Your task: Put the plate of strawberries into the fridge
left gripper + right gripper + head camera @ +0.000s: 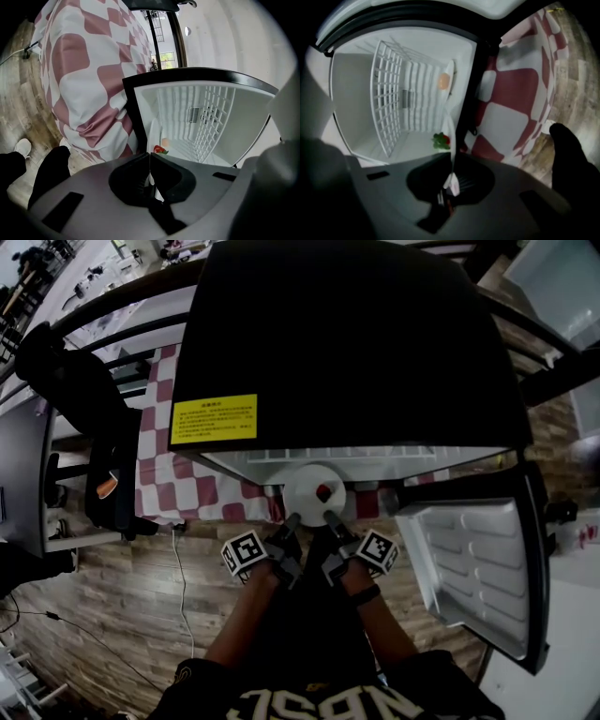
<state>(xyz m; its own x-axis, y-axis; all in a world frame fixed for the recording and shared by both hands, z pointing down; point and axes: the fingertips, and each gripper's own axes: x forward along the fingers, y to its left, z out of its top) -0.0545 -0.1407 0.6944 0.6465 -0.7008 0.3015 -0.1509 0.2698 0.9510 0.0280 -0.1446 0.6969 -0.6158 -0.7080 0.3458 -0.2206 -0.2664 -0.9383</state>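
Note:
A white plate (307, 482) with a red strawberry (323, 491) hangs at the mouth of the open black fridge (347, 343). My left gripper (292, 518) is shut on the plate's near-left rim and my right gripper (330, 517) on its near-right rim. In the left gripper view the plate's rim (152, 133) runs edge-on out of the shut left gripper (150, 157), with the strawberry (160, 149) just past it. The right gripper view shows the plate (451, 117) pinched in the right gripper (453, 161), its strawberry (442, 139) to the left.
The fridge door (478, 559) stands open to the right. A white wire shelf (211, 122) lines the pale interior, and a small orange round thing (444, 81) shows deep inside. A red-and-white checked cloth (159, 456) hangs left of the fridge, near a black chair (94, 427).

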